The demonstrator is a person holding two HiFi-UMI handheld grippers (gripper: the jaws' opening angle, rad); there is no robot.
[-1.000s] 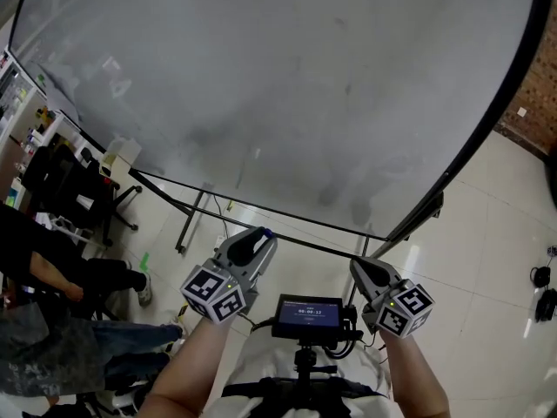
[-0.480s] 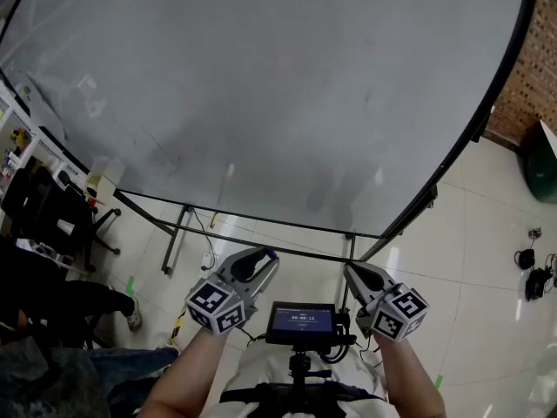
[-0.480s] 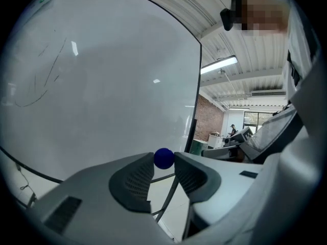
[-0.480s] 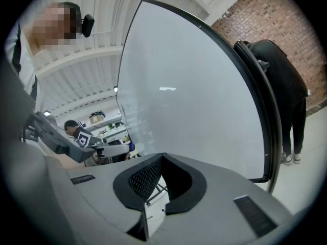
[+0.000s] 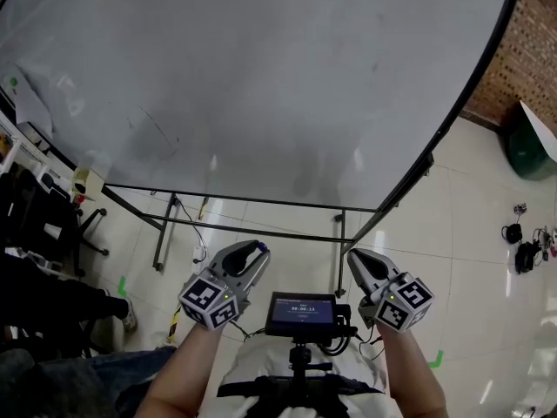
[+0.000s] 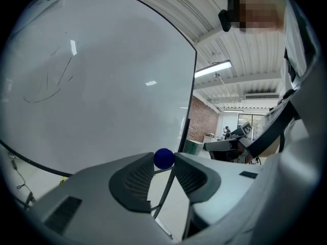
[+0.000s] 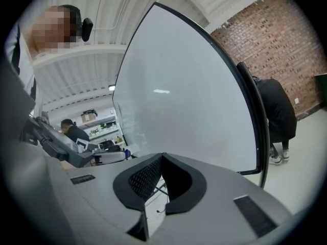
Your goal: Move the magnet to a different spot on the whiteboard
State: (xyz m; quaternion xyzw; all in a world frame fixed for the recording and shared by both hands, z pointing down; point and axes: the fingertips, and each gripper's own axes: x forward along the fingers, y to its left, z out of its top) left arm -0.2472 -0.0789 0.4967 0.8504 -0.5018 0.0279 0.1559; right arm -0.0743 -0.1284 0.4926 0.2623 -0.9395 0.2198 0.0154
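Note:
A small blue ball magnet [image 6: 163, 157] sits pinched between the tips of my left gripper [image 6: 163, 161], which is shut on it. In the head view that left gripper [image 5: 251, 258] hangs low and left of centre, below the whiteboard's bottom edge and apart from it. The big whiteboard [image 5: 261, 77] fills the upper part of the head view and stands ahead in the left gripper view as whiteboard [image 6: 92, 86], with faint pen marks. My right gripper [image 5: 359, 264] is low and right of centre; its right gripper [image 7: 162, 156] tips meet with nothing between them.
The board's black stand [image 5: 174, 225] with its crossbars reaches the tiled floor ahead. Office chairs [image 5: 35, 216] stand at the left. A brick wall [image 5: 522, 50], a green object [image 5: 531, 151] and cables [image 5: 522, 246] lie at the right. A person in dark clothes [image 7: 276, 116] stands by the board's edge.
The head view has swung right, so the board slid left and the brick wall and green object came in. Both grippers sit slightly lower in the picture. The left still holds the magnet.

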